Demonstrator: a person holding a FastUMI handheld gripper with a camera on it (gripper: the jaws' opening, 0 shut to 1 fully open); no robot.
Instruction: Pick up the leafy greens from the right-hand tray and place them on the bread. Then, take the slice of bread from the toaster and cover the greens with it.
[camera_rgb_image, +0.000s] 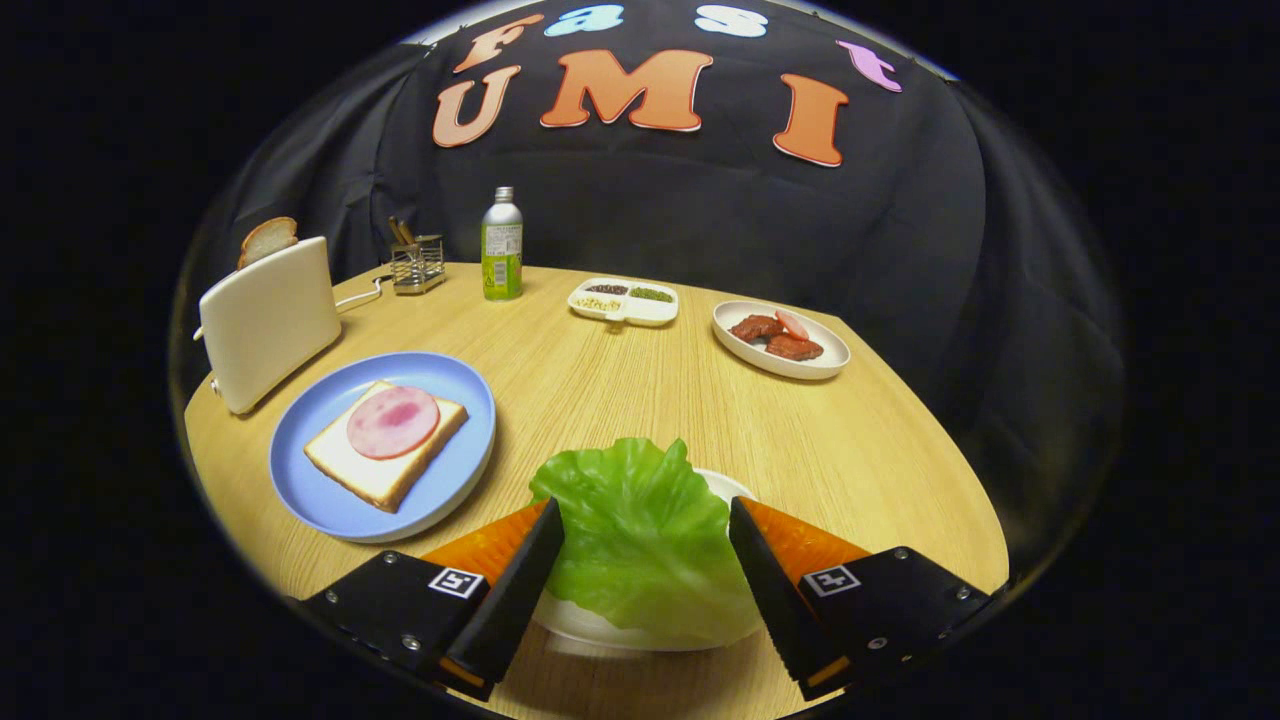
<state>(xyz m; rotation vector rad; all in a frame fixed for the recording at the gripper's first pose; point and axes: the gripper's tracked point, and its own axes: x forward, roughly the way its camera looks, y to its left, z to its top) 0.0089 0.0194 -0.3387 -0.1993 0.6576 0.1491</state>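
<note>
I am holding the gripper (645, 555) over the near edge of the wooden table (620, 390), its two fingers (520, 590) standing wide apart on either side of the leafy greens (640, 530). The lettuce leaf is lying on a white tray (590, 625) between the fingers, and I cannot tell whether either pad is touching it; neither looks to be pressing. Beyond the left finger, a blue plate (330, 490) is carrying a slice of bread (385, 470) with a round of pink ham (392, 422) lying on top. Just behind that plate a white toaster (270, 320) is standing with a second bread slice (266, 240) poking out of its slot. Farther back I am seeing a green bottle (501, 245), a wire holder (417, 262), a divided white dish (624, 301), and a plate of meat (780, 340).
</note>
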